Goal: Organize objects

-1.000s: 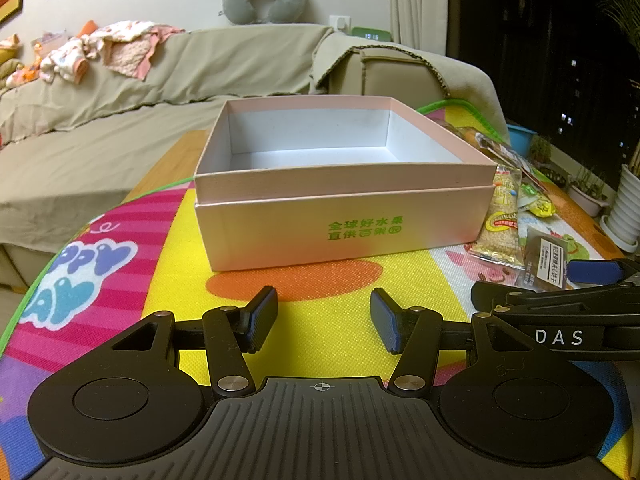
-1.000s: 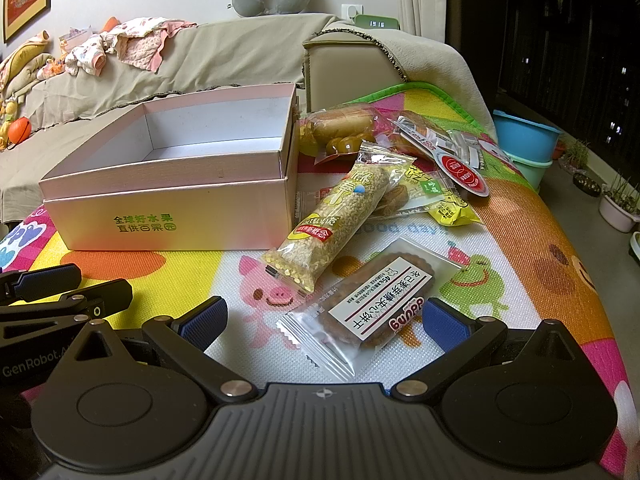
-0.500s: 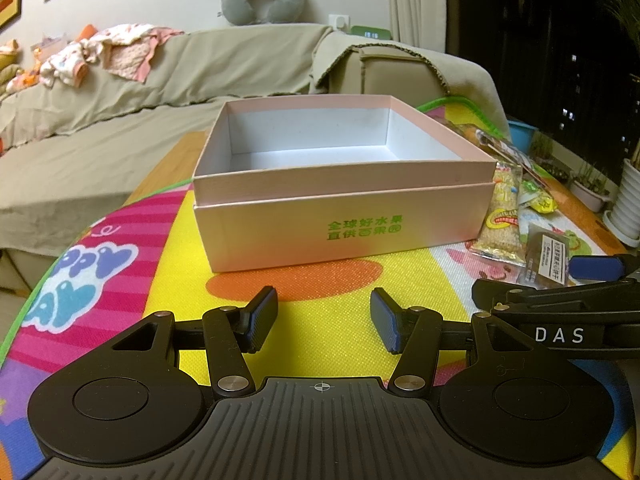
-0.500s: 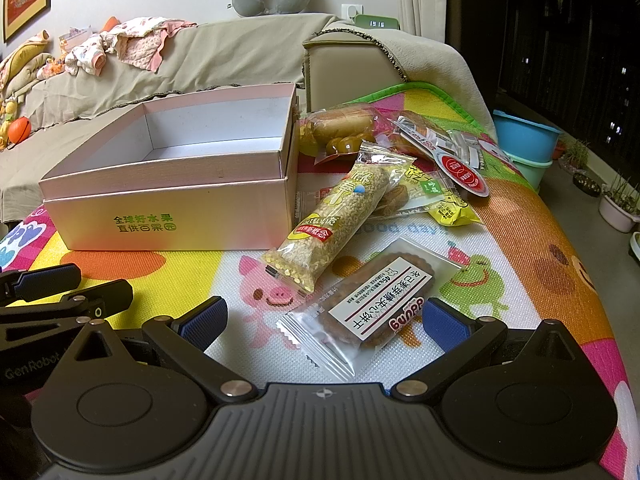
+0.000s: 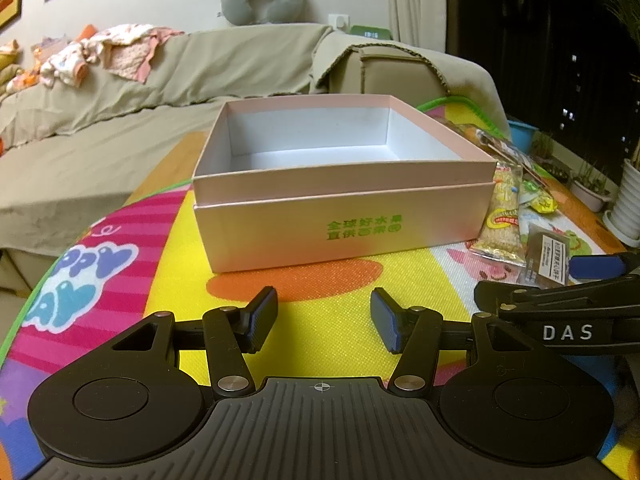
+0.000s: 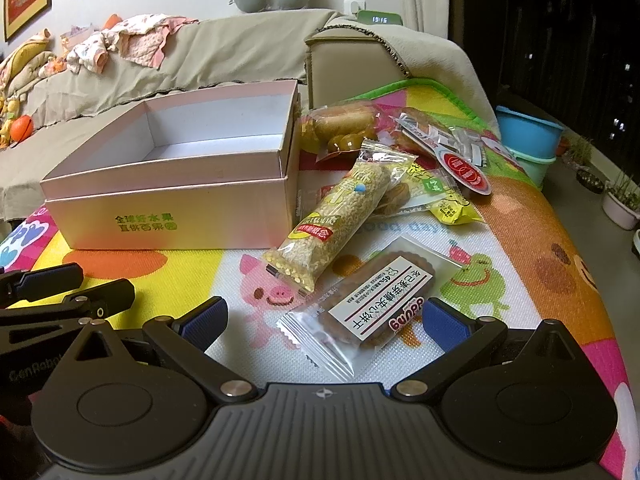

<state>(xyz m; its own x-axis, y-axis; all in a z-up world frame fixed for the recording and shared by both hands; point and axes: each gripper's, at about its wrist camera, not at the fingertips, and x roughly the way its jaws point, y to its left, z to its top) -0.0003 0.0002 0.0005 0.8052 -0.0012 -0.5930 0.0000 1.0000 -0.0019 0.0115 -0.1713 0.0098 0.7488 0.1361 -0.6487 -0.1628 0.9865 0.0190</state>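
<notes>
Two grippers hover empty: the left gripper [image 5: 323, 322] half spread before the pink box [image 5: 340, 216], the right gripper [image 6: 324, 320] spread wide around the biscuit packet [image 6: 372, 308] on the table [image 6: 520, 248].

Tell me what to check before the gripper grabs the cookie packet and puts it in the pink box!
1. Right gripper open wide enough: ok, its pads sit on either side of the cookie packet.
2. Packet free to lift: ok, nothing lies on it; the grain bar lies just beside it.
3. Pink box has room: ok, the inside that shows is bare.
4. Left gripper out of the way: ok, open, holding nothing, in front of the box.
5. Pads touching the packet: cannot tell.
6. Packet sealed: cannot tell.
</notes>
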